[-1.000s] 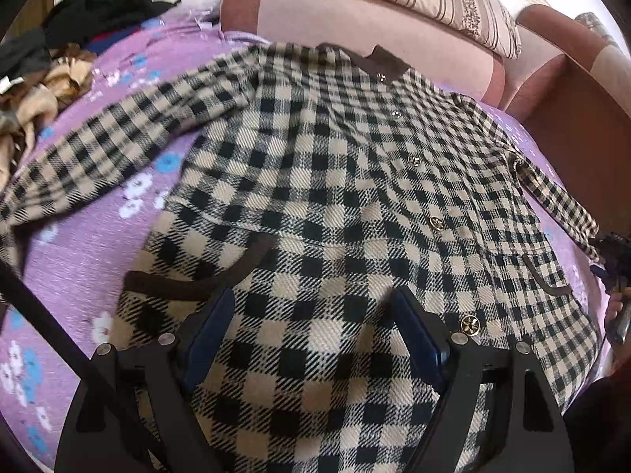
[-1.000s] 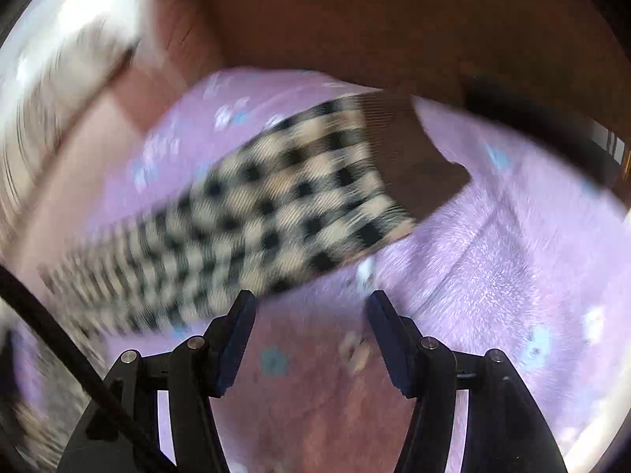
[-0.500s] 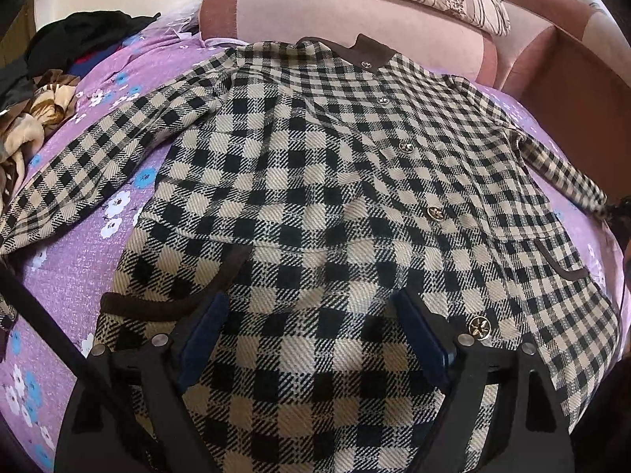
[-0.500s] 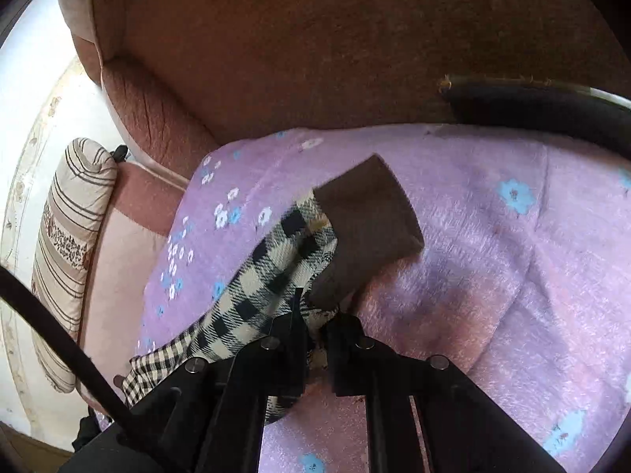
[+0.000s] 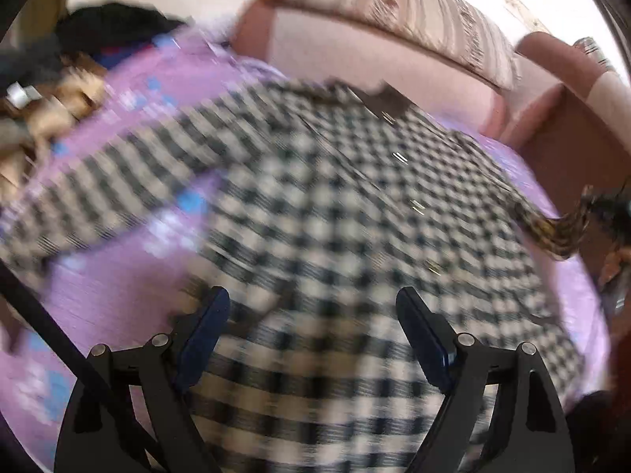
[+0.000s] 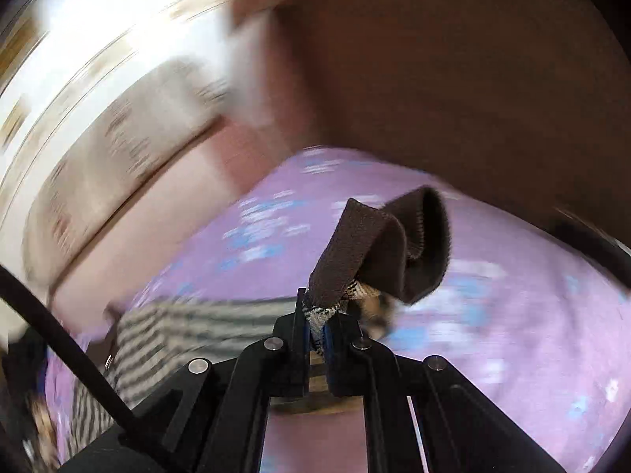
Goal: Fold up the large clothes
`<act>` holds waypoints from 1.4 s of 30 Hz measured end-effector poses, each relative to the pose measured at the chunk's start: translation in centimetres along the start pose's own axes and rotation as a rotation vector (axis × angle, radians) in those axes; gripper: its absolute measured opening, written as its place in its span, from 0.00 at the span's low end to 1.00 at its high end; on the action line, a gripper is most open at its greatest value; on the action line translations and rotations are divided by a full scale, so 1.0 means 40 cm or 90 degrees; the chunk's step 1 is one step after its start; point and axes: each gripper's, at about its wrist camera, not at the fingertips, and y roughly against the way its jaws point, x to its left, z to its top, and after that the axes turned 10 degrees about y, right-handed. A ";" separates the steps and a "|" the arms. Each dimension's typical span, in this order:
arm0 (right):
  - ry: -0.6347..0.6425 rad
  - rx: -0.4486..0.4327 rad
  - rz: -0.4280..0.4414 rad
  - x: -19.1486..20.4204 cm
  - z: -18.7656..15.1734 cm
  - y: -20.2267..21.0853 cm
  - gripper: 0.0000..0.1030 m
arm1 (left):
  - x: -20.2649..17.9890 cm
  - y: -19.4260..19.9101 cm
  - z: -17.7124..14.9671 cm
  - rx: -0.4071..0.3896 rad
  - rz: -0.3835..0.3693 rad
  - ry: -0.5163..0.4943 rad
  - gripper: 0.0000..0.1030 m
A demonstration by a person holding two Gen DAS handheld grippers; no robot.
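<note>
A black-and-cream checked coat point(image 5: 335, 216) with a brown collar lies spread flat on a purple flowered cover point(image 5: 118, 283). My left gripper point(image 5: 311, 335) is open and empty above the coat's lower part. My right gripper point(image 6: 317, 329) is shut on the coat's right sleeve at its brown cuff point(image 6: 378, 248), and the cuff stands up above the closed jaws. In the left wrist view that sleeve point(image 5: 560, 232) hangs lifted off the cover at the right edge. Both views are motion-blurred.
A pink sofa backrest point(image 5: 374, 51) with a striped cushion point(image 5: 414, 12) runs behind the coat. A brown armrest point(image 6: 453, 79) rises at the right. A pile of dark and tan clothes point(image 5: 59, 79) lies at the far left.
My right gripper closed on the sleeve by the cuff and has lifted it off the cover. My left gripper stayed open over the coat while its view shifted.
</note>
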 end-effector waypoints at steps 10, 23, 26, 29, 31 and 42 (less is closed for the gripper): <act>0.309 0.085 0.200 0.764 -0.161 -0.075 0.06 | 0.105 0.107 0.084 -0.193 0.213 -0.037 0.83; 0.702 0.133 0.145 1.285 -0.596 -0.197 0.11 | 0.329 0.159 0.132 -0.207 0.260 0.181 0.83; 0.775 0.100 0.107 1.333 -0.625 -0.190 0.11 | 0.359 0.169 0.126 -0.210 0.245 0.218 0.83; 0.843 0.049 0.088 1.350 -0.650 -0.170 0.15 | 0.362 0.174 0.122 -0.223 0.251 0.225 0.83; 0.892 -0.003 0.074 1.355 -0.669 -0.144 0.33 | 0.362 0.171 0.125 -0.223 0.248 0.229 0.83; 0.793 0.014 0.205 1.247 -0.577 -0.050 0.61 | 0.406 0.162 0.125 -0.208 0.282 0.260 0.83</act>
